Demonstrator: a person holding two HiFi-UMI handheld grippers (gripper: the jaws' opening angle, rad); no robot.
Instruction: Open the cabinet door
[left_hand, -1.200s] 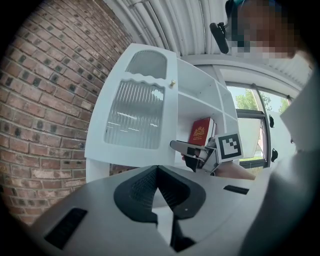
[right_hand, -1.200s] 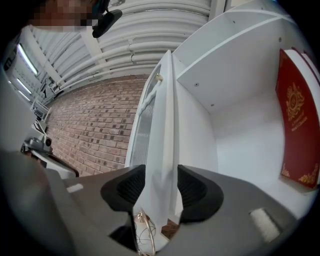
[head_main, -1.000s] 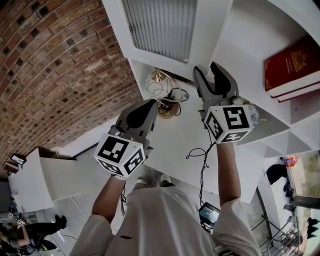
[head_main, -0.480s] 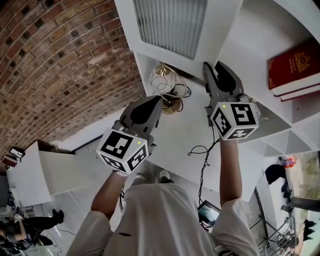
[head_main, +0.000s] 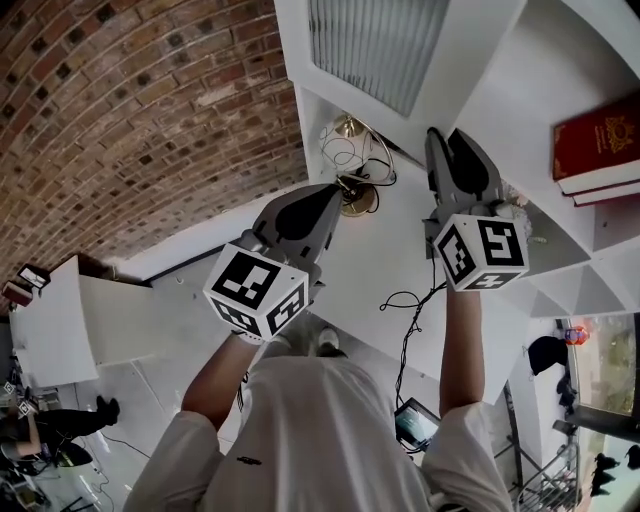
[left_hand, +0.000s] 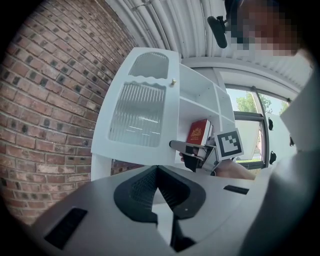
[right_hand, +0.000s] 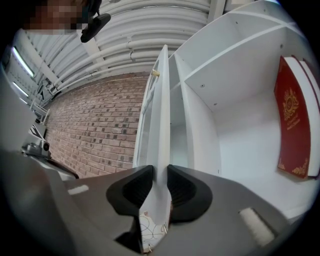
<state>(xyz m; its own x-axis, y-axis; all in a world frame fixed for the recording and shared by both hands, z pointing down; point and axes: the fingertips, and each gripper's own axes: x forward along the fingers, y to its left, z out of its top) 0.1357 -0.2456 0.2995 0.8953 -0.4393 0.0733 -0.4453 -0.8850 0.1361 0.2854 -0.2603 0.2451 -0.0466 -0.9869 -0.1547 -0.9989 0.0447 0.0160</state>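
Note:
The white cabinet door (head_main: 375, 45) has a ribbed glass panel and stands ajar from the cabinet; in the left gripper view the door (left_hand: 137, 115) faces me. My right gripper (head_main: 447, 142) reaches up to the door's free edge. In the right gripper view the door's edge (right_hand: 160, 115) runs straight between the jaws of the right gripper (right_hand: 160, 174); they have just been closing and both pads press on it. My left gripper (head_main: 333, 192) hovers below the door, shut and holding nothing, its jaws meeting in the left gripper view (left_hand: 158, 170).
Red books (head_main: 600, 140) stand on the open shelf to the right of the door. A wire ornament with a gold base (head_main: 350, 165) sits below the door, and a black cable (head_main: 405, 330) trails down. A brick wall (head_main: 120, 100) is at the left.
Both grippers have drifted up and right in the head view toward the door. The right jaws have narrowed from wide open onto the door's edge.

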